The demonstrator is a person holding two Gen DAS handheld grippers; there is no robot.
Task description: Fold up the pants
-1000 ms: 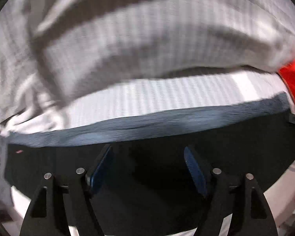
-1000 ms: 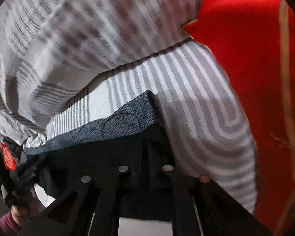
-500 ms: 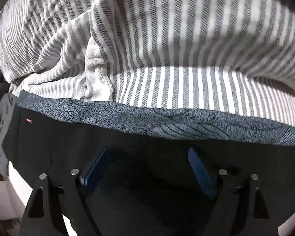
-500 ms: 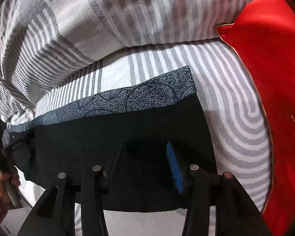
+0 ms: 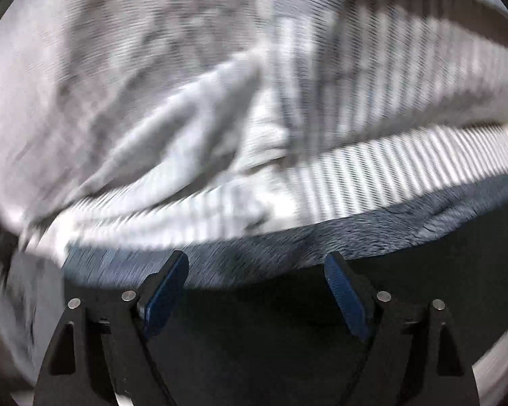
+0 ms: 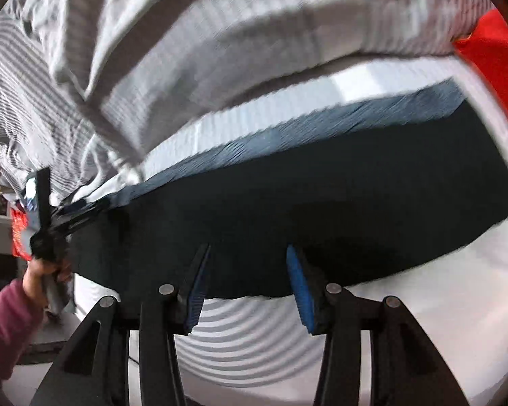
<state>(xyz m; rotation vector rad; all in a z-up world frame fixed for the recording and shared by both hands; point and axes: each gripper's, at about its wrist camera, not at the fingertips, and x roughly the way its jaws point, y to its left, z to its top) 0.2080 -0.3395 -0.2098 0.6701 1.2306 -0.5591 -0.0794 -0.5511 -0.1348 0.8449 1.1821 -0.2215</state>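
Note:
The black pants point(image 6: 304, 209) lie folded flat on the striped bed sheet point(image 6: 254, 338), with a grey-blue patterned band point(image 6: 321, 125) along their far edge. In the left wrist view the pants point(image 5: 254, 331) fill the bottom and the band point(image 5: 321, 240) runs across. My left gripper point(image 5: 255, 270) is open and empty over the pants' far edge. My right gripper point(image 6: 247, 267) is open and empty at the pants' near edge. The left gripper also shows in the right wrist view point(image 6: 44, 223), held by a hand at the pants' left end.
A rumpled grey-and-white striped duvet point(image 5: 220, 84) is heaped just behind the pants. A red cushion point(image 6: 498, 77) lies at the right. A red item point(image 6: 18, 233) shows at the far left past the bed edge.
Both grippers have pulled back from the pants with jaws open. The right gripper, shut on the pants a second ago, let go and now sits at their near edge. Both views are motion-blurred.

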